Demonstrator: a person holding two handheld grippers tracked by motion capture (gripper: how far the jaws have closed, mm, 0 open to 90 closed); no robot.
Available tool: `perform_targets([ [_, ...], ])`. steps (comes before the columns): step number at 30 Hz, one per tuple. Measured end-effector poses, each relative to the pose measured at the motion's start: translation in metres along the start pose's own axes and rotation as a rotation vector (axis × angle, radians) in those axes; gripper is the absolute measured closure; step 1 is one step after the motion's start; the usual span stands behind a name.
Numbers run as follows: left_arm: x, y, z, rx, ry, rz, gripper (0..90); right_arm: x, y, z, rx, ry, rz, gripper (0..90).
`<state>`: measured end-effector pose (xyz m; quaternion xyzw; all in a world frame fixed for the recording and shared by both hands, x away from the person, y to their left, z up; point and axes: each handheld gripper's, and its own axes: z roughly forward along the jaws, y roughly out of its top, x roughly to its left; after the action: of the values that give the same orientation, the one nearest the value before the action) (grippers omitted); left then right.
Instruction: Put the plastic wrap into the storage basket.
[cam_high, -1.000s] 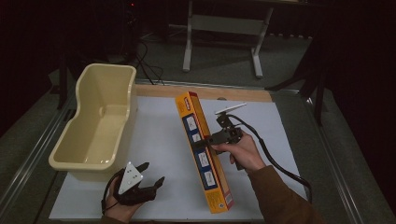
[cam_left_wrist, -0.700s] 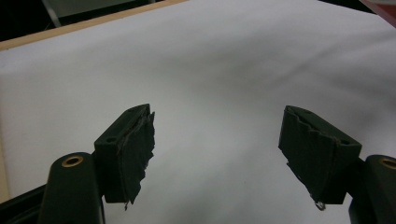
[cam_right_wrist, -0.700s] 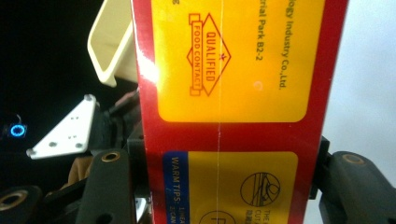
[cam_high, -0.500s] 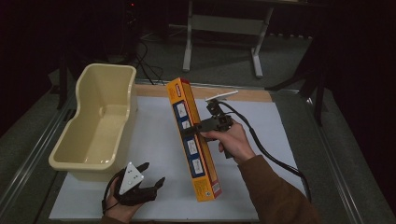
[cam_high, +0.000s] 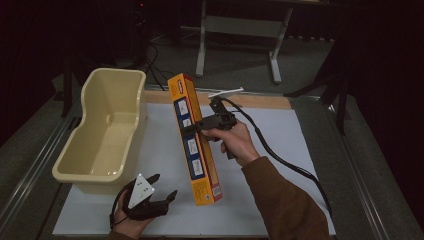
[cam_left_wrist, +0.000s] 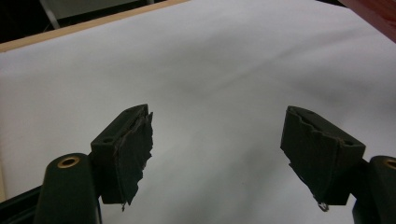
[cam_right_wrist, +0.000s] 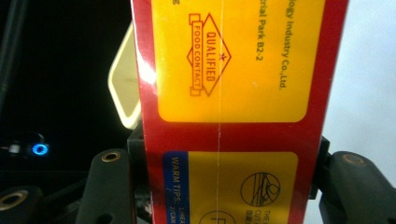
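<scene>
A long orange and red box (cam_high: 194, 140) hangs tilted above the white mat, its top end toward the cream tub (cam_high: 102, 135). My right gripper (cam_high: 192, 127) is shut on the box near its middle. In the right gripper view the box (cam_right_wrist: 233, 93) sits clamped between both jaws, showing a "Qualified Food Contact" mark. My left gripper (cam_high: 162, 192) rests low at the mat's near left edge, open, with nothing between its fingers. The left gripper view has the gripper (cam_left_wrist: 217, 149) over bare white mat (cam_left_wrist: 210, 70).
The cream tub stands on the mat's left side. A black cable (cam_high: 280, 155) trails from my right gripper across the white mat (cam_high: 280, 200). A wooden strip (cam_high: 260, 100) runs along the far edge. A metal stand (cam_high: 240, 30) sits on the floor behind.
My right gripper has lifted the box and carried it left toward the tub, its top end rising. The left gripper has stayed put.
</scene>
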<state>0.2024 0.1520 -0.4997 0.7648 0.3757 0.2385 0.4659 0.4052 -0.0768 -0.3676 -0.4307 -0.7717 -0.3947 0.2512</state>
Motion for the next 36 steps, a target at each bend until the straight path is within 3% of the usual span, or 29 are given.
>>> perform_targets([
  [2,0.002,0.0,-0.001,-0.002,0.002,-0.006,24.7,-0.001,0.007,0.002,-0.016,-0.019,0.008,41.5],
  [7,0.002,0.0,-0.001,-0.003,0.001,-0.008,24.7,0.0,0.014,0.001,-0.031,-0.013,0.027,41.5],
  [11,0.001,0.0,0.0,-0.003,-0.002,-0.005,24.7,0.001,0.022,-0.001,-0.08,0.024,0.064,41.4],
  [14,0.001,0.0,0.0,-0.001,-0.001,-0.005,24.7,-0.001,0.024,-0.002,-0.108,0.029,0.067,41.4],
  [16,0.0,0.0,0.001,-0.001,-0.005,-0.002,24.7,-0.002,0.027,-0.003,-0.136,0.035,0.103,41.4],
  [20,-0.001,0.001,0.002,-0.002,-0.009,-0.002,24.7,-0.002,0.031,-0.003,-0.165,0.052,0.128,41.5],
  [24,-0.001,0.001,0.002,-0.002,-0.012,-0.001,24.7,0.007,0.037,0.0,-0.176,0.033,0.113,41.5],
  [30,-0.003,0.001,0.001,-0.007,-0.008,0.003,24.9,0.02,0.049,0.012,-0.193,0.044,0.108,41.5],
  [36,-0.003,0.0,0.001,-0.006,-0.012,0.006,25.0,0.025,0.061,0.022,-0.236,0.068,0.144,41.5],
])
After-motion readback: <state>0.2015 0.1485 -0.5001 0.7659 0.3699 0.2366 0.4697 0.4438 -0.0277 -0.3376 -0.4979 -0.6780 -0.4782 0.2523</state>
